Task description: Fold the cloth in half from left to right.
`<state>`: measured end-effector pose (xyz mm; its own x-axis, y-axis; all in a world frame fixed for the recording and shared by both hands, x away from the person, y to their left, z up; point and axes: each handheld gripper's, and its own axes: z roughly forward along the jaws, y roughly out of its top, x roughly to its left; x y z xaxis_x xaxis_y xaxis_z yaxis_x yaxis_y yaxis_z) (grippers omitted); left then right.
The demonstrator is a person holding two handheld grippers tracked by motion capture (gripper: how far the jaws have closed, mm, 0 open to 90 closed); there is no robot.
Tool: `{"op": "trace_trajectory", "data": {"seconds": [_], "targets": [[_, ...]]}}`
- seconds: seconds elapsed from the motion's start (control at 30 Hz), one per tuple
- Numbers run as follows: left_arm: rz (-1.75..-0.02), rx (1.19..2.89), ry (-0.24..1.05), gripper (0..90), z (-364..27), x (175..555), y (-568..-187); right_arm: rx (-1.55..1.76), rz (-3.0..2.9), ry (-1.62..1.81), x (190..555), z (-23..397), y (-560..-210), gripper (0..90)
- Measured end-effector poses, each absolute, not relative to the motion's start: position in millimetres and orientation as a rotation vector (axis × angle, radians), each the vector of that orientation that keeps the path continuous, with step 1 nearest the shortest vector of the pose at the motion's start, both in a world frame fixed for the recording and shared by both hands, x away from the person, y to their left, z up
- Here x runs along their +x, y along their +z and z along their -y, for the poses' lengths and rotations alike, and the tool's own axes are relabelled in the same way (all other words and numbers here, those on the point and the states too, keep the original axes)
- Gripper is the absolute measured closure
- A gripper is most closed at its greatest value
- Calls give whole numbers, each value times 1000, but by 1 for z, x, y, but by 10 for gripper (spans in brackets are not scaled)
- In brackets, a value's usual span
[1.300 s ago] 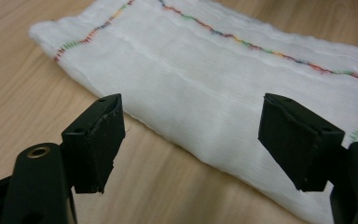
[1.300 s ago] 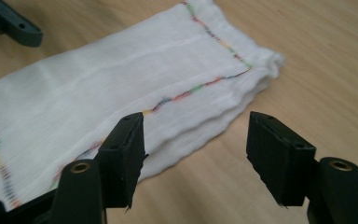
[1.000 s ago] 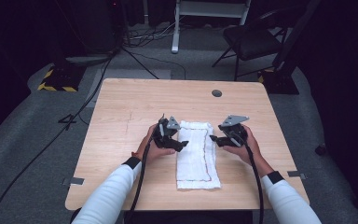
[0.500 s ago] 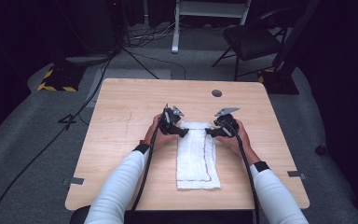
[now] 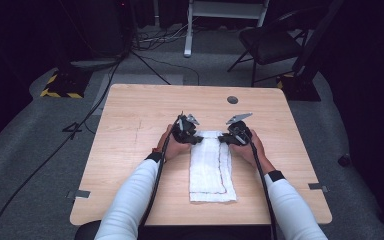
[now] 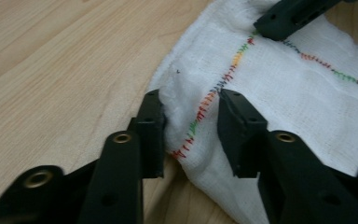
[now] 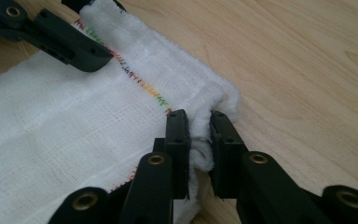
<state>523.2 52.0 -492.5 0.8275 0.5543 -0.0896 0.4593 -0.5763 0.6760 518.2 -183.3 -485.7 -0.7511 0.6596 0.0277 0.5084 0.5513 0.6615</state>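
A white folded cloth [image 5: 212, 170] with a coloured stitched seam lies lengthwise on the wooden table [image 5: 130, 130]. My left gripper [image 5: 198, 139] is at the cloth's far left corner. Its jaws have just been closing, and in the left gripper view [image 6: 189, 126] a bunched fold of cloth [image 6: 284, 93] fills the gap between both pads. My right gripper [image 5: 224, 139] is at the far right corner. Its jaws have also just been closing, and they pinch the thick cloth edge [image 7: 51, 121] tightly [image 7: 199, 135]. Each gripper view also shows the other gripper's jaw farther along the far edge.
A small round grommet [image 5: 232, 100] sits in the table near its far edge. Tape strips [image 5: 80, 194] mark the table's near corners. On the floor beyond are a black chair [image 5: 270, 45], a white stand [image 5: 220, 10] and trailing cables [image 5: 100, 100].
Both hands moved forward from the cloth's middle to its far corners. Both pairs of jaws then narrowed onto the cloth.
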Motion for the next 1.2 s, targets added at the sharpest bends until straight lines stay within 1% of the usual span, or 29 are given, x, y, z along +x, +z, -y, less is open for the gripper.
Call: {"op": "trace_trajectory", "data": {"seconds": [0.07,0.17,0.27,0.6,0.73,0.93,1.07,1.2], "targets": [[-730,2296,213,741,-51,524,-491,971,-2543,973,518,182,-484,829],[-741,2299,251,785,-50,527,-488,964,-2499,992,519,182,-481,834],[-756,2277,288,801,-49,531,-486,956,-2464,1000,519,180,-476,836],[-772,2197,393,818,-50,536,-463,923,-2353,1031,519,179,-457,839],[-774,2173,413,819,-50,537,-452,918,-2319,1052,520,180,-446,840],[-733,2172,433,817,-52,532,-439,890,-2303,1077,517,183,-437,841],[-692,2188,475,817,-50,523,-435,870,-2301,1092,512,184,-433,842],[-652,2190,464,817,-54,515,-432,846,-2313,1101,506,185,-432,842]]}}
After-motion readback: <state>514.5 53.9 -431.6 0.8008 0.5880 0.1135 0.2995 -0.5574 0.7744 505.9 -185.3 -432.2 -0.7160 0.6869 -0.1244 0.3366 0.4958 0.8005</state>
